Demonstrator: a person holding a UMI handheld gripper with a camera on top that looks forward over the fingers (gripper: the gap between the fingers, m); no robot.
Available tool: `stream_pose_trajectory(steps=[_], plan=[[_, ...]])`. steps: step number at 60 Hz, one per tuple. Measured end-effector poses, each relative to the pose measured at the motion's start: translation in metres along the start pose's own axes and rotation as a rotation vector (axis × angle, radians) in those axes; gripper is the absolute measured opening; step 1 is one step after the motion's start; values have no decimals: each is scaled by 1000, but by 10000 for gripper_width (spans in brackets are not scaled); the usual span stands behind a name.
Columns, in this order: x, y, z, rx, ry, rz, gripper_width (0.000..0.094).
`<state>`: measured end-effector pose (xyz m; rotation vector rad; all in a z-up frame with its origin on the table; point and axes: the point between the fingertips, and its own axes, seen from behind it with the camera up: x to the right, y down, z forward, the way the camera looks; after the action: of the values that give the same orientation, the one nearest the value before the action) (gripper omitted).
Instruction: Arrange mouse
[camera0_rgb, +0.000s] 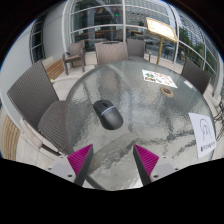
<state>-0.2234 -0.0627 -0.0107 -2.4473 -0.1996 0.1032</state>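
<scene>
Your gripper (113, 160) hangs wide open and empty over the glass table (150, 120); the black mouse (108, 113) lies just beyond its fingers, slightly left, long axis running near-right to far-left.

Tool (116, 160) with magenta triangular pads (81, 157)

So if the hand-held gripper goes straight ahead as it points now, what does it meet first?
Probably the mouse, just ahead of the open hand-held gripper on the table, slightly toward the left finger; depth is unclear.
</scene>
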Motion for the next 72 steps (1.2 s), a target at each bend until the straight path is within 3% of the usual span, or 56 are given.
stream_pose_trajectory(steps=[19, 23, 29, 36, 41, 52, 58, 63, 72], plan=[[-7, -89, 82, 6, 12, 18, 798], [5, -104, 93, 17, 54, 37, 777], [29, -117, 102, 23, 130, 67, 658], [33, -119, 106, 10, 108, 146, 473], [33, -118, 106, 0, 87, 141, 450], [33, -116, 106, -22, 73, 110, 295], [32, -118, 102, -47, 51, 120, 293], [43, -151, 80, 0, 38, 107, 294], [120, -259, -23, 221, 115, 48, 296]])
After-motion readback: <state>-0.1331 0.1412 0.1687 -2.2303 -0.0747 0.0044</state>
